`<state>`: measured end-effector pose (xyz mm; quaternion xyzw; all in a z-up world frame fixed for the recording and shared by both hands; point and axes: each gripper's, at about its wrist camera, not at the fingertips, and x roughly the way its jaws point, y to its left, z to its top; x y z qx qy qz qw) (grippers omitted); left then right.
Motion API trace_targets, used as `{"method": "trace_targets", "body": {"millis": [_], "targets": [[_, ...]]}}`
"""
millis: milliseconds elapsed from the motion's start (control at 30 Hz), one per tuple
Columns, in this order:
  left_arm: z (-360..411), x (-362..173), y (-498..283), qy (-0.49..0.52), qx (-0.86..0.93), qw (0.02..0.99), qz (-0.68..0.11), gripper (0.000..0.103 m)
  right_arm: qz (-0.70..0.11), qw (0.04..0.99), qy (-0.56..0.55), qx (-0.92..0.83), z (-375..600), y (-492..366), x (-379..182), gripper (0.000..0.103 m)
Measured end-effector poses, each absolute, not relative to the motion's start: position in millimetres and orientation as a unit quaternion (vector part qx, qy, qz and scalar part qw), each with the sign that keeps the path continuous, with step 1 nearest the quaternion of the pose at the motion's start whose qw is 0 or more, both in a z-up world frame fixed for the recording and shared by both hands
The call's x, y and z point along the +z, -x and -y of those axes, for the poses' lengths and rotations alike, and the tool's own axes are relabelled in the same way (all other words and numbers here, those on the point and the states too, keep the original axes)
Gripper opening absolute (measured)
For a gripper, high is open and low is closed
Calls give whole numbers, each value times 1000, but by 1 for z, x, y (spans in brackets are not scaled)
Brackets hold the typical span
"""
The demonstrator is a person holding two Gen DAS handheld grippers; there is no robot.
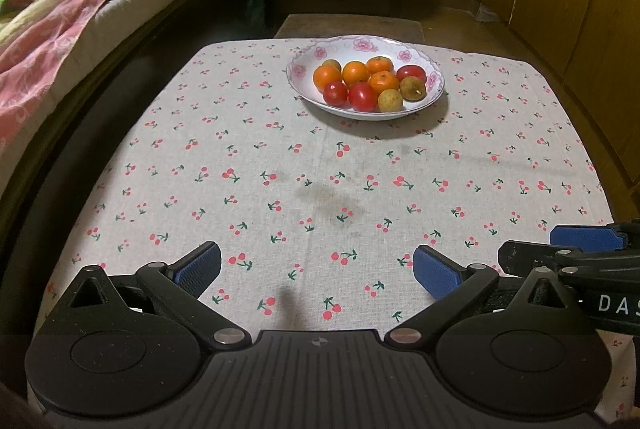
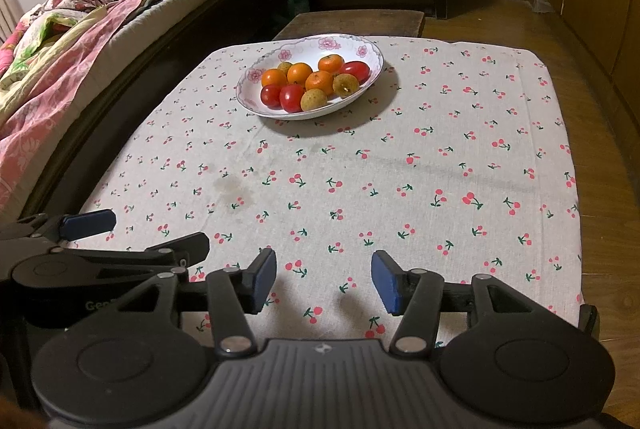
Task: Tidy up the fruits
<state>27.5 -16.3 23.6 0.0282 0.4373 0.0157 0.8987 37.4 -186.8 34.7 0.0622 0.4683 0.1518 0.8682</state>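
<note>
1. A white bowl [image 1: 436, 77] with pink flowers stands on the far part of the table [image 1: 280, 157], which is covered with a cherry-print cloth.
2. In the bowl lie together small oranges [image 1: 356, 73], red tomatoes [image 1: 363, 96] and yellowish-brown round fruits [image 1: 390, 100].
3. The left gripper [image 1: 318, 269] hangs over the near edge of the table; it is wide open and empty.
4. The right gripper [image 2: 324, 279] is just beside it, also open, with nothing between the blue pads.
5. A bed [image 1: 60, 9] is on the left.
</note>
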Motion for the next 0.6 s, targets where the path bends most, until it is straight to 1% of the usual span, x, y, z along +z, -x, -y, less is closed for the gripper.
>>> {"method": "trace_targets", "body": {"millis": [533, 600], "targets": [[17, 23, -27, -24, 15, 896, -443, 103, -470, 867, -63, 152, 187, -37, 33, 59], [17, 23, -27, -22, 15, 895, -444, 103, -467, 868, -66, 152, 188, -37, 33, 63]]}}
